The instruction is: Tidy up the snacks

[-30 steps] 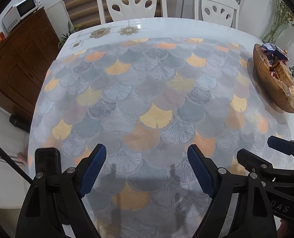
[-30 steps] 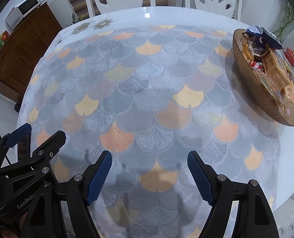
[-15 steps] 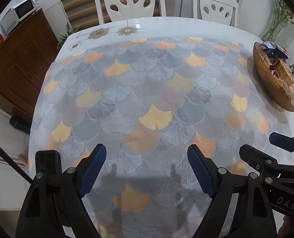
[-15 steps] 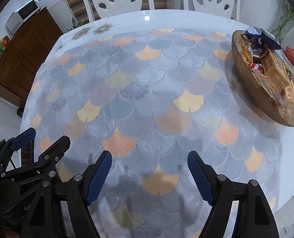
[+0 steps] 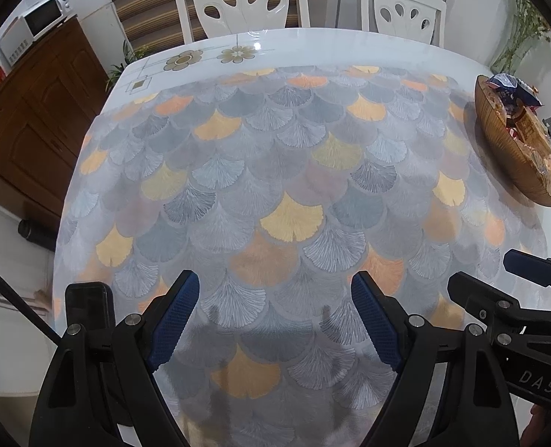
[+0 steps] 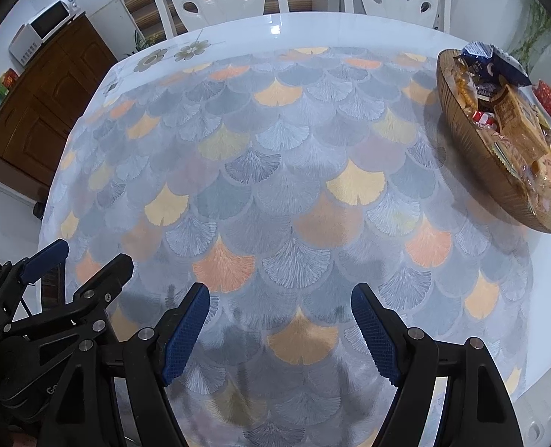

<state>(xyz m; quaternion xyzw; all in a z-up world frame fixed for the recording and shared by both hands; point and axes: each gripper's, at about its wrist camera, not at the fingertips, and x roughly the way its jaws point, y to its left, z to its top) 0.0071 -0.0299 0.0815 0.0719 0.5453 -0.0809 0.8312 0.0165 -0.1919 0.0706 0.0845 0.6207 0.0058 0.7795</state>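
Both my grippers were wide open and empty, left gripper (image 5: 275,320) and right gripper (image 6: 279,331) over the tablecloth (image 6: 275,186). Snack bowl (image 6: 473,156) sat far right, long axis running away, so right was nearer.

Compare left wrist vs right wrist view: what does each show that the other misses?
Left wrist only: a black cylinder on the floor beside the cabinet.

Right wrist only: a red object on the table beyond the bowl, and the red-and-white packet inside it.

Both: the fan-patterned tablecloth, the wooden snack bowl, the blue packet, white chairs, microwave, and both open, empty tongs, left and right.
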